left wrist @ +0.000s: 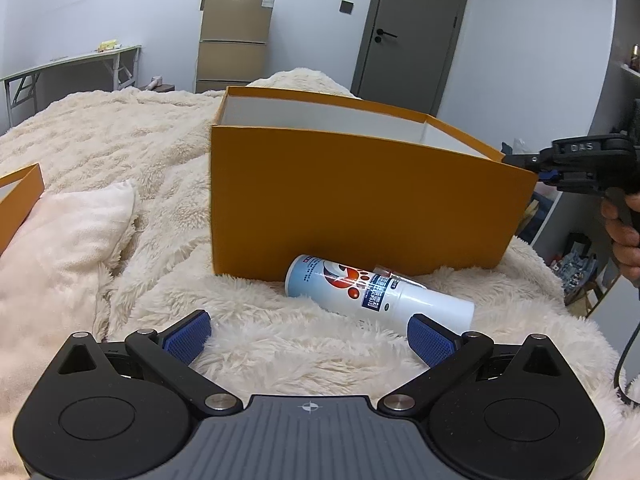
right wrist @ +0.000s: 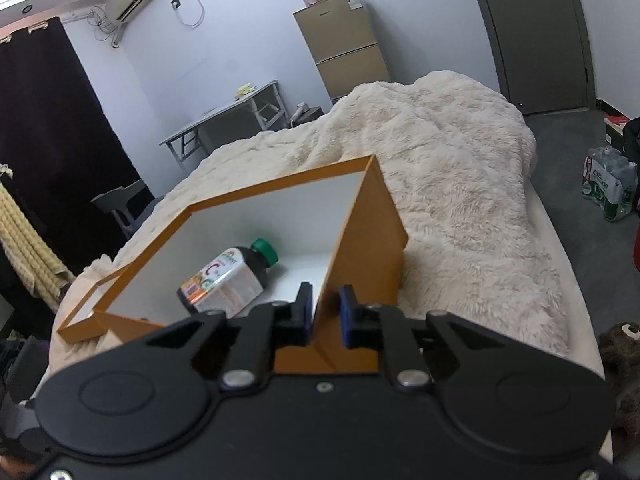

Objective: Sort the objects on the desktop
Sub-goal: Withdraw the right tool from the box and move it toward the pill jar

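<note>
Right tongs: your right gripper (right wrist: 326,312) is pinched narrow on the near right wall of the orange box (right wrist: 372,240), one blue pad inside the wall and one outside; from the left wrist view it (left wrist: 516,159) meets the box's right corner, with your hand (left wrist: 622,232) on the grip behind it.
Left tongs: your left gripper (left wrist: 308,338) is spread wide with nothing between its pads, low over the blanket.
Spray can: the white spray can (left wrist: 378,294) lies on its side on the blanket, just beyond your left pads and close against the front wall of the orange box (left wrist: 360,208).
Vitamin bottle: the dark bottle with a green cap (right wrist: 230,278) lies on its side on the white floor of the box, near the wall you grip.
Box: it stands open-topped on the cream fleece blanket (left wrist: 120,132).
Lid: an orange lid (right wrist: 80,316) lies beside the box at its left end; its corner shows at the left edge for your left camera (left wrist: 20,196).
Pillow: a pale pink pillow (left wrist: 64,248) lies left of the box.
</note>
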`<state>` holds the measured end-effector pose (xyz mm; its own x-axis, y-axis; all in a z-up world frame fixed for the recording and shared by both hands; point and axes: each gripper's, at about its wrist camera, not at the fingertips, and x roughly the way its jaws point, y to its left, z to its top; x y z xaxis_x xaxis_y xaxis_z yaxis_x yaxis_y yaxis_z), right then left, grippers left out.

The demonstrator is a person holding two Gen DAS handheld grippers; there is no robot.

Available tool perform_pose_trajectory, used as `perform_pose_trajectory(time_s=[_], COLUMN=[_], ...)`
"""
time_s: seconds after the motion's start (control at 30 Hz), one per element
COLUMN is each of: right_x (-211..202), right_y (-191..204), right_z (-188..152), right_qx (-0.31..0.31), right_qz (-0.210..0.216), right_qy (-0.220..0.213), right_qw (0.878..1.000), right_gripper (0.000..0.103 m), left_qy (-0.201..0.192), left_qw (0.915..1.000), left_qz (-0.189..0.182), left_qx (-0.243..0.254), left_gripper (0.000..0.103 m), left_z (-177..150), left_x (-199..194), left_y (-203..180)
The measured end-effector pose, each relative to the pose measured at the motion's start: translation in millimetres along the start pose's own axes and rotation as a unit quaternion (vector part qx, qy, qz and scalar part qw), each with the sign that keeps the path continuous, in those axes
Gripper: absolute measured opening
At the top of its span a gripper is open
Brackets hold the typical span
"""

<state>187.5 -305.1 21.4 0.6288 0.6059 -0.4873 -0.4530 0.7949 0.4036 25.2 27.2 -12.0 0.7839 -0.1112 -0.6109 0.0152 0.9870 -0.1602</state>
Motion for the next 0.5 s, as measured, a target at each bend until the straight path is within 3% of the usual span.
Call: perform_pose_trajectory(time_s=[0.2, 0.33, 0.37, 0.4, 0.47, 0.5], right_x=[-16, -44, -53, -57, -63, -62], right_y=[20, 36, 44, 52, 73, 81], right_z=[-7, -9, -10, -11, -16, -19], right_qx=[-0.027, -0.051, -0.067, -0.08, -0.118, -0.132], right_qz=[-0.006, -0.016, -0.013, -0.005, 0.027, 0.041], right_qy=[-0.004, -0.069, -0.082, -0.084, -0.075, -0.064], right_qw=[1.0, 0.996, 0.994, 0.993, 0.99, 0.988], right_gripper=[0.018, 0.022, 0.036, 0.056, 0.076, 0.077], left_qy=[0.001, 0.002, 0.002, 0.002, 0.001, 0.0], left_qw=[1.0, 1.0, 1.0, 1.0, 1.0, 1.0], left_qz=[-0.001, -0.001, -0.001, -0.001, 0.0, 0.0], left_qx=[0.001, -0.001, -0.001, -0.001, -0.001, -0.003], left_gripper=[0.103, 0.103, 0.103, 0.103, 0.103, 0.103], left_z=[0, 0, 0, 0, 0, -1], left_x=[0, 0, 0, 0, -1, 0], left_y=[-1, -1, -1, -1, -1, 0])
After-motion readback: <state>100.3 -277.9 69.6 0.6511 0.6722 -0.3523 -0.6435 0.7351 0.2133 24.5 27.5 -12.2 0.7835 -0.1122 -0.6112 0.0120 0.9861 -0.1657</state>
